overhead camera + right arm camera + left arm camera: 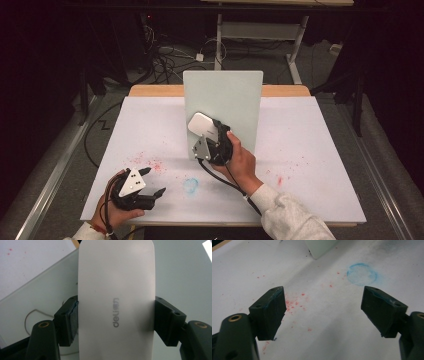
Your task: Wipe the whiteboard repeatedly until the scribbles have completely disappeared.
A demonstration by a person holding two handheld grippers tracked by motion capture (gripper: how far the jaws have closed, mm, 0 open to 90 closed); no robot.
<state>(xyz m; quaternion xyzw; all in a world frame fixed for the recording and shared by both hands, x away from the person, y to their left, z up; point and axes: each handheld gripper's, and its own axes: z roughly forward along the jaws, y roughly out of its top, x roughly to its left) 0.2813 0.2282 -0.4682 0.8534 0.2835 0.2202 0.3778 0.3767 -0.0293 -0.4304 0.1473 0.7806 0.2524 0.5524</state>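
At the far left of the high view I see dark floor and a metal rail running beside the counter (150, 115), which is covered with a white sheet. Low in the left of that frame my left hand-held gripper (152, 182) rests just above the sheet with its jaws wide apart and nothing between them. In the left gripper view the sheet under it is speckled with red flecks (294, 302), and a smudged blue ring (362, 274) lies toward the upper right of that frame.

In the middle of the high view a pale green board (235, 95) stands upright on the counter. My right hand-held gripper (210, 137) is against its lower left part, clamped on a white eraser (202, 123) that is pressed to the board's face. In the right gripper view the eraser (116, 290) runs up the centre of the frame, a jaw tight on each long side, with grey lettering on its back.

More red specks (280, 179) dot the sheet to the right. Along the top of the high view, cables (165, 55) lie tangled on the floor beside the white legs of another table (295, 47), and the room beyond is dark.
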